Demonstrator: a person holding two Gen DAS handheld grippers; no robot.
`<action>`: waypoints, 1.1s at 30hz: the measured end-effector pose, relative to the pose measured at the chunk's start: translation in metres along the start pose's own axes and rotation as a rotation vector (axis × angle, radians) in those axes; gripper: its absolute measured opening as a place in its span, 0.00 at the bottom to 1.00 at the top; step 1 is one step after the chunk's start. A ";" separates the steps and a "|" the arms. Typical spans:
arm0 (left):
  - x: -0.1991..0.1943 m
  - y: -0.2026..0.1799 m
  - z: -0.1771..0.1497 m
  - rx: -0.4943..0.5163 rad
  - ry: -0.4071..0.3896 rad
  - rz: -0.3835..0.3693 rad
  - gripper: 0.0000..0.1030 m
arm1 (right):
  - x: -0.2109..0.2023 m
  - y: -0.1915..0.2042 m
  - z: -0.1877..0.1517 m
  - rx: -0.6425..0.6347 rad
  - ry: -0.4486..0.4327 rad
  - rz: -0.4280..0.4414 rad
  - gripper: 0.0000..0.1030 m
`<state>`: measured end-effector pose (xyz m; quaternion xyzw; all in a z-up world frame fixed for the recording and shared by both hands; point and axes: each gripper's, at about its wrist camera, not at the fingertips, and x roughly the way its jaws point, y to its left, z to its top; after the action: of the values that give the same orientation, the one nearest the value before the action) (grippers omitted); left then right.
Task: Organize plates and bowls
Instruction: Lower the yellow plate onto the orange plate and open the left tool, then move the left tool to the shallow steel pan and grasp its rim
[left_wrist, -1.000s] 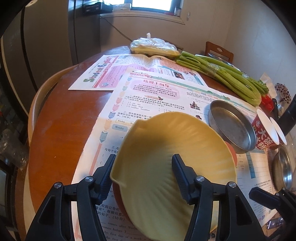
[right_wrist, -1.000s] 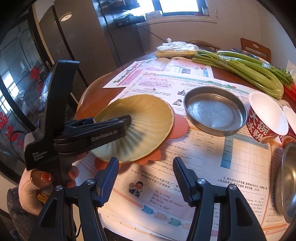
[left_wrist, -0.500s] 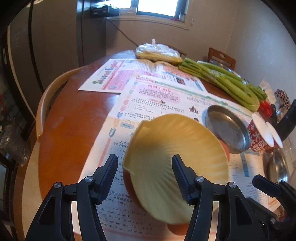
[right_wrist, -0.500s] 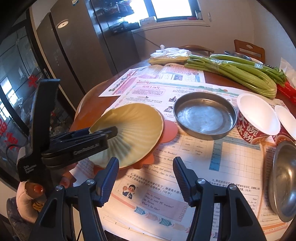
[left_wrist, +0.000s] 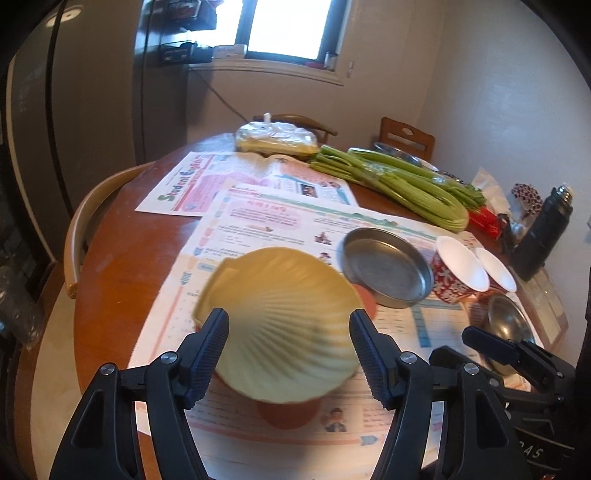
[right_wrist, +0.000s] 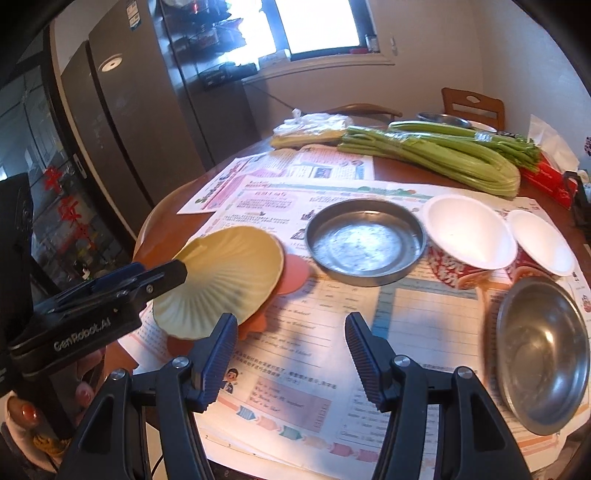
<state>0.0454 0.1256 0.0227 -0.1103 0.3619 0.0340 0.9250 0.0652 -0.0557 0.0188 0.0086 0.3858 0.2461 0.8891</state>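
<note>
Left tool has just been opening, freeing the yellow shell-shaped plate stacked on the orange plate; right tool gapes empty, waiting.

Most of the orange plate is covered by the yellow shell-shaped plate, whose near rim is blurred. In the left wrist view the steel bowl is partly hidden behind the right tongs. In the right wrist view it is smeared and cut near the picture's edge. Whether the left tongs touch the shell plate cannot be told. The small print on the newspaper is unreadable
</note>
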 end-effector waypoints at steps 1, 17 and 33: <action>0.000 -0.003 0.000 0.003 0.001 -0.002 0.68 | -0.003 -0.002 0.000 0.002 -0.008 -0.004 0.58; 0.002 -0.049 0.013 0.111 0.021 -0.034 0.68 | -0.027 -0.041 0.002 0.087 -0.047 -0.013 0.58; 0.044 -0.072 0.064 0.191 0.102 -0.053 0.68 | -0.008 -0.076 0.006 0.232 -0.012 0.052 0.58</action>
<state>0.1309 0.0699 0.0514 -0.0325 0.4073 -0.0308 0.9122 0.0973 -0.1249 0.0123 0.1230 0.4058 0.2229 0.8778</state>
